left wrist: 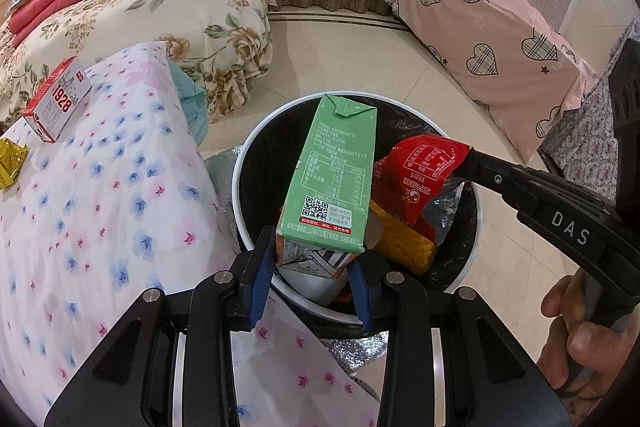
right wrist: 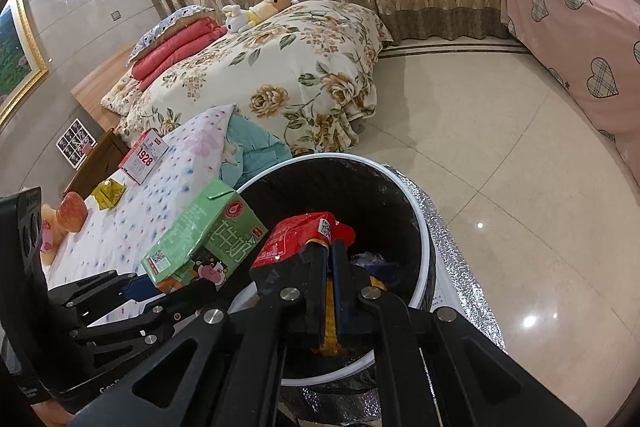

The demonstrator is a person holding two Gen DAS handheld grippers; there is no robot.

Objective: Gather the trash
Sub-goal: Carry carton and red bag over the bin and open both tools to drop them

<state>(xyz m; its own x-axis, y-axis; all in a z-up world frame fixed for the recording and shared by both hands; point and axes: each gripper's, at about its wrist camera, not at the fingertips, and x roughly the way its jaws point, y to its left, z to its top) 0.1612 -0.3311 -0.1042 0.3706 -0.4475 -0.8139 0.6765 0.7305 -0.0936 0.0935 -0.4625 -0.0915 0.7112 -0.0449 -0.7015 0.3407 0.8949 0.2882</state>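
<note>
left gripper [left wrist: 312,263] clamped on green milk carton [left wrist: 332,171], poised over black-lined bin [left wrist: 248,155] at frame centre, apparently for dropping | right gripper [right wrist: 330,251] pinched together on red wrapper [right wrist: 296,237] above same bin | red-white box [left wrist: 56,99] left on desk, upper left

Carton [left wrist: 332,171] and wrapper [left wrist: 424,167] above bin [left wrist: 240,187], bin beside table [left wrist: 100,187], box [left wrist: 56,99] on table

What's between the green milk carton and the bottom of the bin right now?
Only open air, then trash already in the bin: a yellow wrapper lies just below the green milk carton. The left wrist view shows it best.
</note>
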